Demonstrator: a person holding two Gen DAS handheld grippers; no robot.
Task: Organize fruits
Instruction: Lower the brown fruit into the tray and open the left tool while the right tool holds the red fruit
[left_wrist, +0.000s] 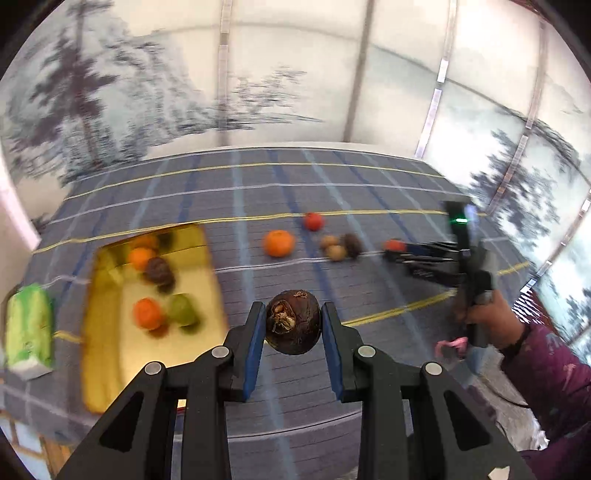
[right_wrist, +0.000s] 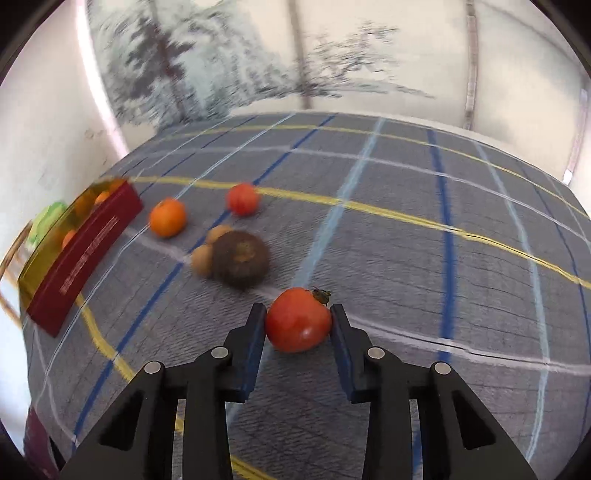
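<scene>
My left gripper is shut on a dark brown round fruit and holds it above the cloth, right of the gold-lined box. The box holds oranges, a green fruit and a dark fruit. My right gripper is shut on a red tomato-like fruit low over the cloth; it also shows in the left wrist view. On the cloth lie an orange, a red fruit, two small tan fruits and a dark brown fruit.
A grey plaid tablecloth covers the table. A green and white packet lies left of the box. The box has a red outer wall. A wall with a tree print stands behind the table.
</scene>
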